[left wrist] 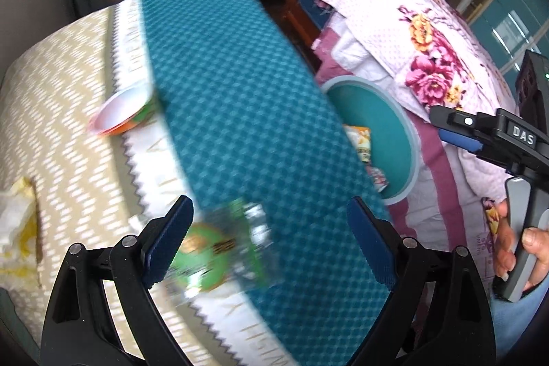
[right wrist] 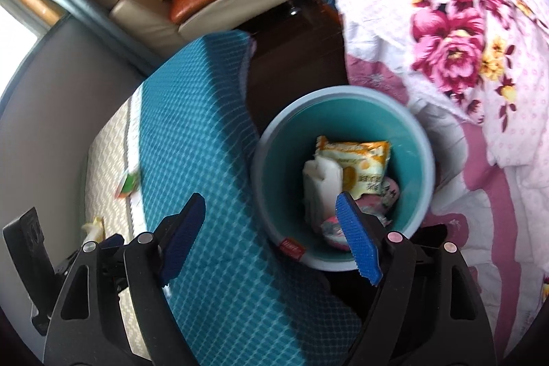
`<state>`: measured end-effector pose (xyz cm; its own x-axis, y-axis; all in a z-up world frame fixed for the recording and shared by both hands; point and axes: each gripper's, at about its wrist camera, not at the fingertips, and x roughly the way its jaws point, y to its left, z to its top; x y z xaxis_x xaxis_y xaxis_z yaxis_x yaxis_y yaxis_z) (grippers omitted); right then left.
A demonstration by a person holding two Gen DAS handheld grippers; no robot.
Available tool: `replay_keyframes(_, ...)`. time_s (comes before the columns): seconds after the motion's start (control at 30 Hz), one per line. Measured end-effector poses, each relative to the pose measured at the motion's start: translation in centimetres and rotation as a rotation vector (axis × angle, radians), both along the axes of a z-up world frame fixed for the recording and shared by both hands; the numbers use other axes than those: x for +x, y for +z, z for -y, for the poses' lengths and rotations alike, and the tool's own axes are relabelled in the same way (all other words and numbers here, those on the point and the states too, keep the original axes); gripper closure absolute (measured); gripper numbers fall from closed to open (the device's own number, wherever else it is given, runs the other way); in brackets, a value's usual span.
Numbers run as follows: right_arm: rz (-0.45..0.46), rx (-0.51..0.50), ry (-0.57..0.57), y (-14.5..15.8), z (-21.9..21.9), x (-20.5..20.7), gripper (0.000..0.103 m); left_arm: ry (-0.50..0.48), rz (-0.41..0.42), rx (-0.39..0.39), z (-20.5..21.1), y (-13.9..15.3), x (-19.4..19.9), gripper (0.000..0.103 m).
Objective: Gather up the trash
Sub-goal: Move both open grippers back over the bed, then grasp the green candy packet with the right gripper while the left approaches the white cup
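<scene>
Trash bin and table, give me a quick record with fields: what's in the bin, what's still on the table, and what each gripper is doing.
bin: teal trash bin on the floor beside the table
in bin: orange snack packet, white tissue, pink wrapper
on table: green wrapper, paper cup on its side, crumpled tissue
left gripper: open, over the green wrapper, not pressing it
right gripper: open, empty, above the bin

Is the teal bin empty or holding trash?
Holding trash: the teal bin contains an orange snack wrapper, white tissue and a pink packet.
</scene>
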<state>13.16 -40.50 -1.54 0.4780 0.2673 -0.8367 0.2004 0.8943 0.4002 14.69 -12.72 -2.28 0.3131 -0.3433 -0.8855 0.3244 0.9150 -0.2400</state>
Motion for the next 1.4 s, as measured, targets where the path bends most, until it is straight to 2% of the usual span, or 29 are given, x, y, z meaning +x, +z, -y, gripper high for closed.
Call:
replay_keyframes(0.33,-0.058,-0.005,0.162,-0.4,-8.6,0.2,0.027,0.118,-0.004,-0.021,-8.5,-0.8,-1.8,0.012)
replay_keyframes(0.6,-0.134,-0.022,0.282,-2.2,-15.3,0.5,0.027,0.121,-0.021,-0.058,-13.5,-2.5,-3.6,0.012)
replay_keyframes(0.87,-0.198,-0.037,0.350,-4.4,-20.4,0.9,0.027,0.095,-0.023,-0.107,-15.4,-3.6,-4.9,0.011)
replay_keyframes(1.1,-0.224,-0.066,0.350,-6.1,-22.6,1.5,0.027,0.089,-0.030,-0.135,-17.1,-4.1,-5.5,0.011)
replay_keyframes(1.2,-0.192,-0.084,0.353,-6.2,-23.5,1.4,0.027,0.090,-0.036,-0.141,-17.3,-4.3,-5.7,0.011)
replay_keyframes(1.23,-0.190,-0.088,0.360,-6.2,-23.7,1.3,0.030,0.088,-0.037,-0.143,-17.3,-4.3,-5.7,0.011)
replay_keyframes(1.27,-0.192,-0.084,0.367,-6.4,-23.9,1.3,0.042,0.085,-0.039,-0.145,-17.2,-4.3,-5.7,0.011)
replay_keyframes(1.33,-0.169,-0.088,0.394,-5.8,-24.3,1.0,0.049,0.079,-0.039,-0.146,-17.1,-4.3,-5.8,0.011)
replay_keyframes(1.37,-0.163,-0.081,0.397,-5.5,-24.4,1.0,0.065,0.075,-0.039,-0.145,-17.0,-4.3,-5.7,0.011)
replay_keyframes(1.4,-0.157,-0.068,0.402,-5.1,-24.4,1.0,0.070,0.072,-0.040,-0.146,-16.9,-4.2,-5.6,0.011)
